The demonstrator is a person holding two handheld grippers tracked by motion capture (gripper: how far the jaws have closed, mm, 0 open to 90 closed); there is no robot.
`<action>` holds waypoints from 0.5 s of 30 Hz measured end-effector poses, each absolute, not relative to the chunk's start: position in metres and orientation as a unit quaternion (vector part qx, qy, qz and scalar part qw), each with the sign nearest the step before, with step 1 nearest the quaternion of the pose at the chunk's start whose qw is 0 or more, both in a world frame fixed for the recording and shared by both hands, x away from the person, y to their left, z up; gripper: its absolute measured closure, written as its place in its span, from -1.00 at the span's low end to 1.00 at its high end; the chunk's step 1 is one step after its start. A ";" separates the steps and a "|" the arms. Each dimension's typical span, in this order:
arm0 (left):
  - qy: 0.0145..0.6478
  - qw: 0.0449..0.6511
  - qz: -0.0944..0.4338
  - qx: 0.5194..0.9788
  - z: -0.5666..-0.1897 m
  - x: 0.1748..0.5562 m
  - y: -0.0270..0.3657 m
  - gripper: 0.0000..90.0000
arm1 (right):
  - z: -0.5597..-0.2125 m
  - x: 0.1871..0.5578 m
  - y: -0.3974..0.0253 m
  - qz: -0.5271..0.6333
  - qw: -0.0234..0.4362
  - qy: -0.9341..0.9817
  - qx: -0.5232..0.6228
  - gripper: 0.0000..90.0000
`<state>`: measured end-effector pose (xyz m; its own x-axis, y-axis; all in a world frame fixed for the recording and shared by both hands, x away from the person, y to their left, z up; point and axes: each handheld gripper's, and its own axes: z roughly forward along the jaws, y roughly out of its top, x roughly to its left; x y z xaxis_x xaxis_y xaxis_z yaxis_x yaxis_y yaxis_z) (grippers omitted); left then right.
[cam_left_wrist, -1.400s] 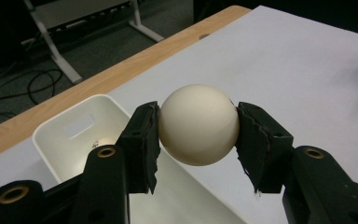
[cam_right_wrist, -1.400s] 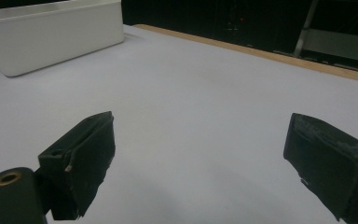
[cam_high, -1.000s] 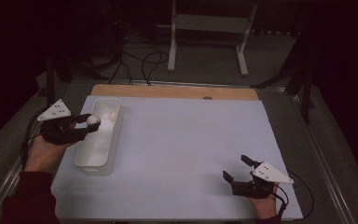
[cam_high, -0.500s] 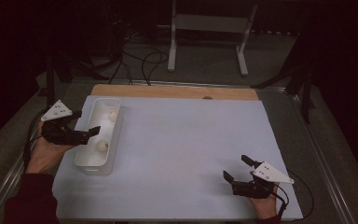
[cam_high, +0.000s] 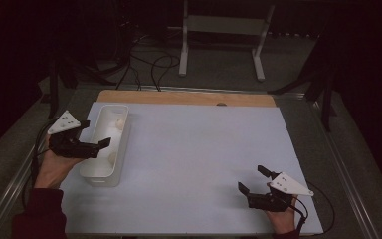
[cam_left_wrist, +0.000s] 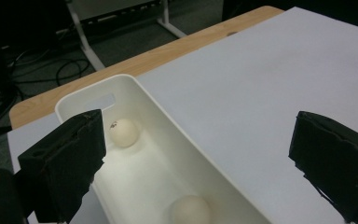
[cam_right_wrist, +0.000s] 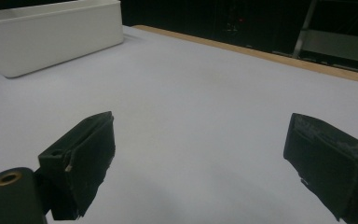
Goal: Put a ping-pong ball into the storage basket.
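Tongs on the left (cam_high: pixel 99 145) hang spread wide over the near half of the white bin (cam_high: pixel 95 173), nothing between their jaws; in the left gripper view one jaw sits above the bin's inside and the other out over the pale sheet (cam_left_wrist: pixel 270 79). Tongs on the right (cam_high: pixel 252 180) are also spread and empty, resting low at the near right of the bench, well apart from everything else.

Two pale balls lie in the bin: the near ball (cam_left_wrist: pixel 190 210) just below the left tongs, and the far ball (cam_left_wrist: pixel 123 132) by the far end wall, under the handle slot. The bin stands lengthwise at the left of the sheet, with a strip of bare wooden bench (cam_high: pixel 189 97) beyond it.

Risks, as I judge them: a ball is round and light, so a grip closed off-centre would squirt it along the bin floor. A jaw lowered from this straddling position could catch the thin right wall and tip or drag the bin. With the right tongs so far off, nothing steadies the bin if that happens.
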<state>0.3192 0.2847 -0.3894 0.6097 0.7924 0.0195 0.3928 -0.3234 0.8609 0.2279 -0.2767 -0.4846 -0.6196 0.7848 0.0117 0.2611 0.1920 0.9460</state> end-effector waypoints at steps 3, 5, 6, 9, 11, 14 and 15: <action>0.378 0.445 0.227 0.780 -0.391 0.318 0.283 -0.91 | -0.484 0.228 -0.277 0.526 0.250 0.730 0.359 -0.81; 0.378 0.447 0.228 0.778 -0.393 0.316 0.281 -0.91 | -0.484 0.228 -0.277 0.525 0.250 0.730 0.358 -0.81; 0.378 0.449 0.227 0.777 -0.395 0.316 0.279 -0.91 | -0.484 0.228 -0.277 0.525 0.250 0.731 0.358 -0.81; 0.377 0.450 0.226 0.777 -0.398 0.315 0.276 -0.91 | -0.484 0.228 -0.277 0.525 0.250 0.731 0.358 -0.81; 0.376 0.452 0.224 0.777 -0.400 0.314 0.274 -0.91 | -0.484 0.228 -0.277 0.525 0.250 0.731 0.358 -0.81; 0.374 0.454 0.222 0.777 -0.402 0.313 0.271 -0.91 | -0.484 0.228 -0.277 0.525 0.250 0.730 0.359 -0.81; 0.373 0.455 0.221 0.778 -0.403 0.312 0.270 -0.91 | -0.484 0.228 -0.277 0.525 0.250 0.730 0.359 -0.81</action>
<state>0.3122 0.2701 -0.4029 0.6238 0.7816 0.0040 0.3800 -0.3077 0.8723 0.2278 -0.2769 -0.4843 -0.6176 0.7864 0.0125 0.2613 0.1903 0.9463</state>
